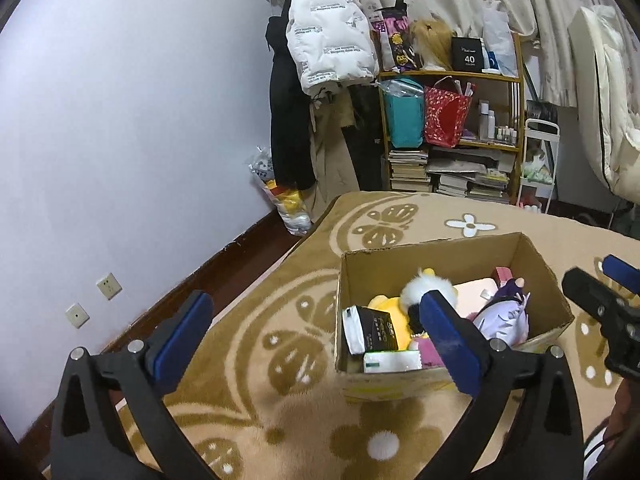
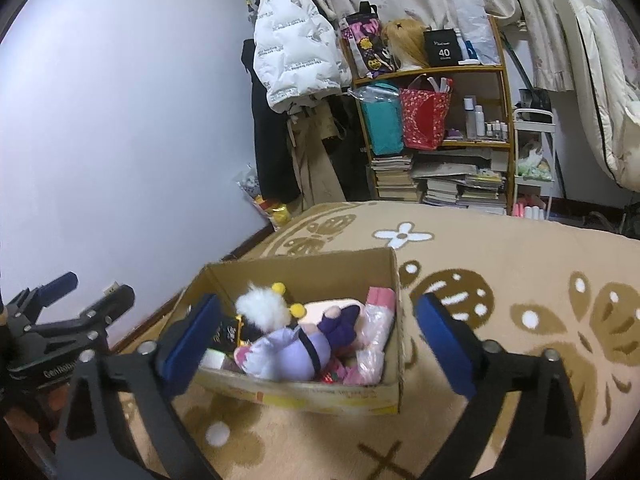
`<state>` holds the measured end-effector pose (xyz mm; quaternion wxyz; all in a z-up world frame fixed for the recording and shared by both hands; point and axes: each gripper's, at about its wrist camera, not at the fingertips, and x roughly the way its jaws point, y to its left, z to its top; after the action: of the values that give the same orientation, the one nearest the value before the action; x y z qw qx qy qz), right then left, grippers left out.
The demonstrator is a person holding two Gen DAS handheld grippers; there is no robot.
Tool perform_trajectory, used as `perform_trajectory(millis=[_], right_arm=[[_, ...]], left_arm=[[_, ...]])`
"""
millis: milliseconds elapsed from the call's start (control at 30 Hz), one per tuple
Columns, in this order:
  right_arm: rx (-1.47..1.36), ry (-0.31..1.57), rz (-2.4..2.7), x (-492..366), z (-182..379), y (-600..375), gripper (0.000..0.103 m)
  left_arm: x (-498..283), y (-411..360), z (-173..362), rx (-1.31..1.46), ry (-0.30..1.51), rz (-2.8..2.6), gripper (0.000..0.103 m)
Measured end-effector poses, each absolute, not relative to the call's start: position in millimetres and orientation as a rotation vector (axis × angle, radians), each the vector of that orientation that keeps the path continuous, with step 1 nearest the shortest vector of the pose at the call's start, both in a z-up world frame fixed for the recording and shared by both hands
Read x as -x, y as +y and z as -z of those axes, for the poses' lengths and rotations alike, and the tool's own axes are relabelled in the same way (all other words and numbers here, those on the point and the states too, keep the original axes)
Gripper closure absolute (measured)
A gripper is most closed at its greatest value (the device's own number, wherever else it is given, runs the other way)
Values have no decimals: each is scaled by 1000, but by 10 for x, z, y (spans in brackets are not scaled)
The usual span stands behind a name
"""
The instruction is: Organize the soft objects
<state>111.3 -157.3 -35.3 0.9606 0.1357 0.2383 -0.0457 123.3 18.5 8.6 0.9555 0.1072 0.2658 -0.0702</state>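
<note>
Both claws stand wide apart and empty, the left gripper (image 1: pixel 316 340) and right gripper (image 2: pixel 320 340) hovering just short of the cardboard box (image 2: pixel 304 394), where the 2 plush toys, lilac doll (image 2: pixel 288 354) and yellow plush (image 1: pixel 390 312), already lie, likely just dropped in for tidying.

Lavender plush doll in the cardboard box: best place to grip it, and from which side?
Grip the lavender plush doll across its rounded body, coming from above through the open top of the cardboard box. It lies on top of the pile against the near wall, so its upper surface is exposed, while the box walls block any side approach. The open right gripper looks closest; set its fingers astride the body, clear of the black strap.
</note>
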Motion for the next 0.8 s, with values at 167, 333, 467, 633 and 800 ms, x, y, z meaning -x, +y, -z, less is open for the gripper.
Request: perform_trajectory(millis=[167,333,467,633,800], right_arm=[[-232,494,133,-969,290,-1506,0],[-259,488,138,-807,248,-1471,0],[-256,485,146,-707,207,-1397,0],[-269,470,158,-543,168,-1369,0],[-278,457,167,-392,118,-1363,0]], left_arm=[[-1178,295,-137,-195,578,152,1],[-1077,442,-172,-165,597,170,1],[-972,506,-203,-163,592,168,1],[-795,556,-216,-174,591,181,1],[-641,576,-250,-180,579,188,1]])
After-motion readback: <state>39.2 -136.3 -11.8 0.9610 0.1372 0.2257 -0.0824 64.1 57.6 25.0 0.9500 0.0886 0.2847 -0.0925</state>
